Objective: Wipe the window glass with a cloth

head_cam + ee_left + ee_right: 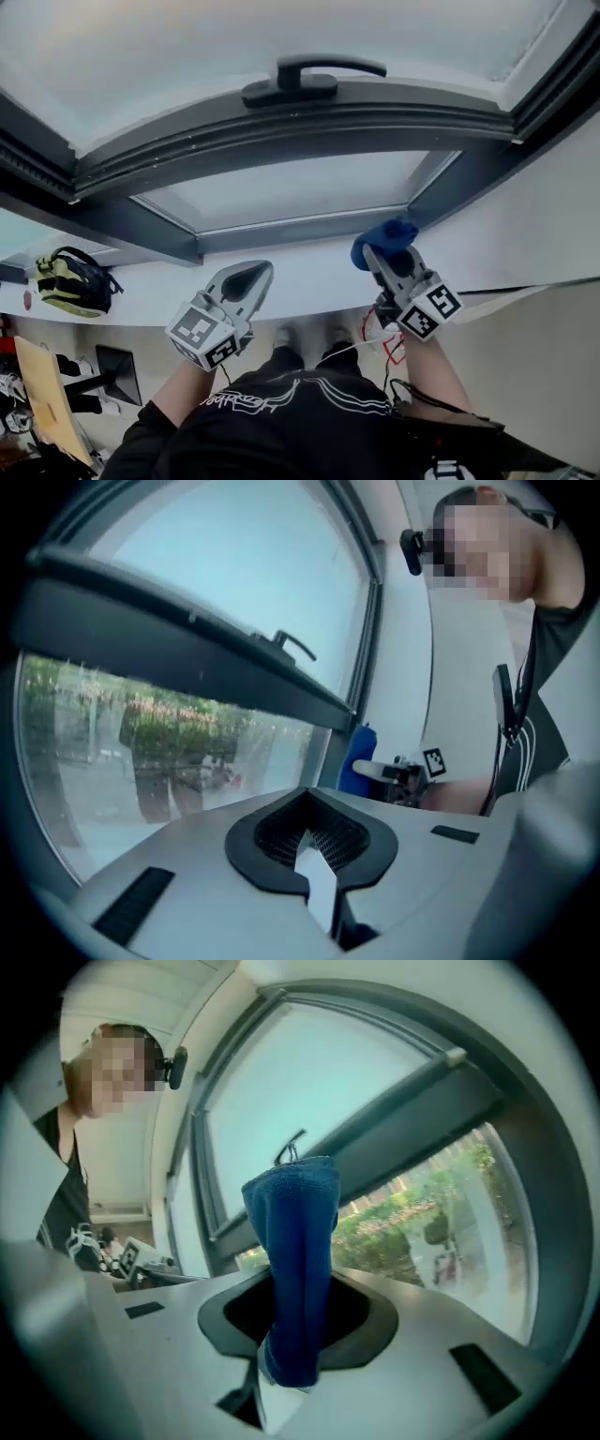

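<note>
R claw is clamped on the blue cloth, pinched at its low end w/ most of it standing free past the tips. L claw is closed w/ nothing in it, low over the sill. Cloth sits near the lower-R corner of the glass, prob. not on it yet. Risks: the grip is only on the cloth's end, so pressing or dragging could fold it over or pull it out, and then bare claw tips would scrape the pane. The tilted sash w/ handle juts out overhead, so an upward stroke could knock it or the frame. Hard to tell: any gap btwn cloth and glass, and whether there's dirt on the pane. Panes are cut off at L edge of head view, and the cloth hides part of the handle in the right gripper view.
</note>
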The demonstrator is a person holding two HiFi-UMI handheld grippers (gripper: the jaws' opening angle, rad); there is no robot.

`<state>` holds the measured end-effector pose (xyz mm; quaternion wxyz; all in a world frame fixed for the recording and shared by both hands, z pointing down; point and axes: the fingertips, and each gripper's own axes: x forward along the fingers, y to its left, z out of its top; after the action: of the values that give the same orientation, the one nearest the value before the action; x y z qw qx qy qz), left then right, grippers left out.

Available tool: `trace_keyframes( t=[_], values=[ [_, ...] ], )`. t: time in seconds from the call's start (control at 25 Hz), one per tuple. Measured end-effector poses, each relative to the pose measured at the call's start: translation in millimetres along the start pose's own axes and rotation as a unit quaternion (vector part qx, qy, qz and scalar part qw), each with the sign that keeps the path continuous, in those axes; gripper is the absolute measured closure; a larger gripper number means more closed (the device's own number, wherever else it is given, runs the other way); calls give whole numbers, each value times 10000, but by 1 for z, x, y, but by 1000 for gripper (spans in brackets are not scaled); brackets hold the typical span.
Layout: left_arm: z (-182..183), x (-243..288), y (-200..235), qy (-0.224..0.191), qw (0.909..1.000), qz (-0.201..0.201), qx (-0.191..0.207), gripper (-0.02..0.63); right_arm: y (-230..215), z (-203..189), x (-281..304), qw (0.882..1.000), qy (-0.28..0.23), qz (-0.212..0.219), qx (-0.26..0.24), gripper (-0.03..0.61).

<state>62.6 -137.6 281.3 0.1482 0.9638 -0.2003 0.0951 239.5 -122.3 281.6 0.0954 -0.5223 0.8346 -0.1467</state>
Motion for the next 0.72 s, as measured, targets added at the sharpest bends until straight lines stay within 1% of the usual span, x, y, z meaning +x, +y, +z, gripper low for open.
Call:
trace_keyframes(
  t=[0.08, 0.2, 0.32, 0.4, 0.48, 0.64, 0.72],
  values=[
    [37, -27, -12, -91, 9996, -68, 255, 609, 60, 37, 6, 9980, 121, 580, -199, 485],
    [92, -57, -33, -266, 9976, -407, 500, 609, 128, 84, 11, 9910, 241, 1272, -353, 485],
    [129, -83, -56, -390, 9954, -689, 540, 609, 178, 108, 7, 9826, 441, 1746, -449, 485],
    [147, -97, -66, -572, 9938, -787, 538, 609, 198, 117, 5, 9796, 514, 1890, -453, 485],
    [158, -105, -73, -683, 9924, -830, 605, 609, 210, 122, 4, 9781, 593, 1959, -378, 485],
    [177, -103, -82, -810, 9890, -978, 753, 609, 217, 128, 6, 9760, 795, 1957, -529, 485],
    [187, -101, -84, -905, 9874, -1060, 743, 609, 218, 137, 8, 9775, 686, 1899, -610, 485]
  ],
)
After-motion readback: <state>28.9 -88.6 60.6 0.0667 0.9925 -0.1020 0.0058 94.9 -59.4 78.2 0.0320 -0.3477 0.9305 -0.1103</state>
